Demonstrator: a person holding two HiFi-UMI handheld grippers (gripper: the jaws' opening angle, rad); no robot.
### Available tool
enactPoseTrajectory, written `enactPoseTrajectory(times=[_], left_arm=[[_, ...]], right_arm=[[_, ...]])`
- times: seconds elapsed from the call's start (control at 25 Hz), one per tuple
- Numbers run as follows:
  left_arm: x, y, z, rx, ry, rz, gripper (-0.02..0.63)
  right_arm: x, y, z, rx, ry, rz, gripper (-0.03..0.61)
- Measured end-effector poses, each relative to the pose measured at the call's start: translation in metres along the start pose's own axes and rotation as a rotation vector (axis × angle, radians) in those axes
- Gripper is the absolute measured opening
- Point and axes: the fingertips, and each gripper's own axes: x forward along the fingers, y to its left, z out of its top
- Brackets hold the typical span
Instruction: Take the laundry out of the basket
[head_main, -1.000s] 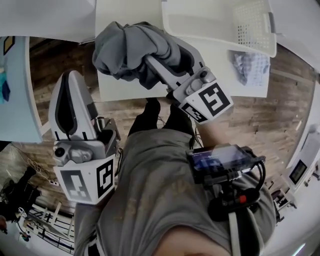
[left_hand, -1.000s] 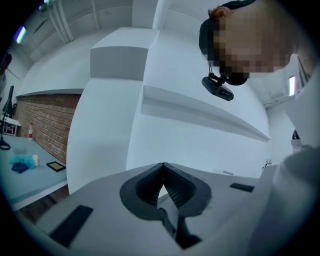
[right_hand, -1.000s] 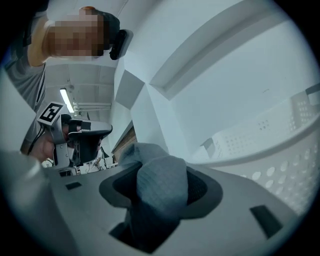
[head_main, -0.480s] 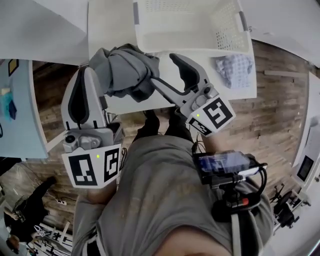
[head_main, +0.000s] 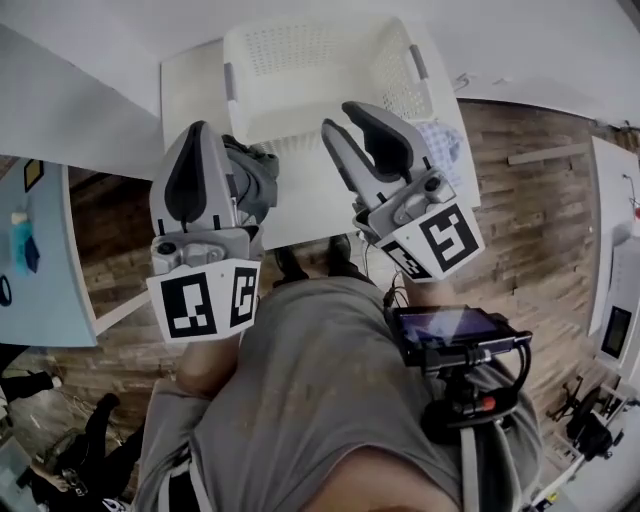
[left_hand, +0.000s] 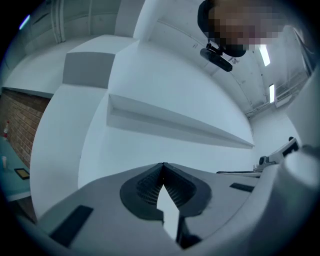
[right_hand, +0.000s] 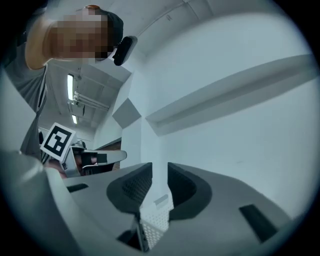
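Observation:
The white perforated laundry basket (head_main: 320, 60) stands at the far side of the white table (head_main: 305, 215); its mesh wall (right_hand: 154, 222) shows through the gap between the right jaws. A crumpled grey garment (head_main: 258, 182) lies on the table, just right of my left gripper (head_main: 197, 128) and partly hidden by it. That gripper's jaws (left_hand: 162, 164) meet at their tips with nothing between them. My right gripper (head_main: 348, 113) hovers over the table in front of the basket. Its jaws (right_hand: 160, 169) are closing, still apart and empty. A pale patterned cloth (head_main: 440, 140) lies right of the basket.
Wood floor (head_main: 530, 200) runs along the right side. A light blue table (head_main: 40, 250) with small items stands at the left. A camera rig with a screen (head_main: 450, 330) hangs at the person's chest.
The right gripper held the grey garment up, then opened and let it down onto the table by the left gripper. Its jaws have since narrowed. Both grippers now sit in front of the basket.

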Motion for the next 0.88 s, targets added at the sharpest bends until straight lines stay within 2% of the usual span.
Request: enactPoseTrajectory(times=[0.04, 0.16, 0.32, 0.6, 0.88], left_arm=[[0.003, -0.006, 0.005, 0.015, -0.019, -0.01, 0.008], [0.015, -0.029, 0.019, 0.056, -0.058, -0.037, 0.008], [0.026, -0.061, 0.029, 0.07, -0.08, -0.084, 0.008], [0.033, -0.092, 0.033, 0.073, -0.09, -0.132, 0.008], [0.035, -0.1, 0.033, 0.072, -0.09, -0.149, 0.008]], right_arm=[[0.003, -0.004, 0.006, -0.012, -0.006, -0.022, 0.084], [0.008, -0.015, 0.024, -0.06, -0.012, -0.071, 0.047], [0.007, -0.022, 0.045, -0.138, -0.038, -0.1, 0.019], [-0.005, -0.036, 0.059, -0.161, -0.063, -0.137, 0.008], [-0.007, -0.037, 0.058, -0.161, -0.061, -0.14, 0.008]])
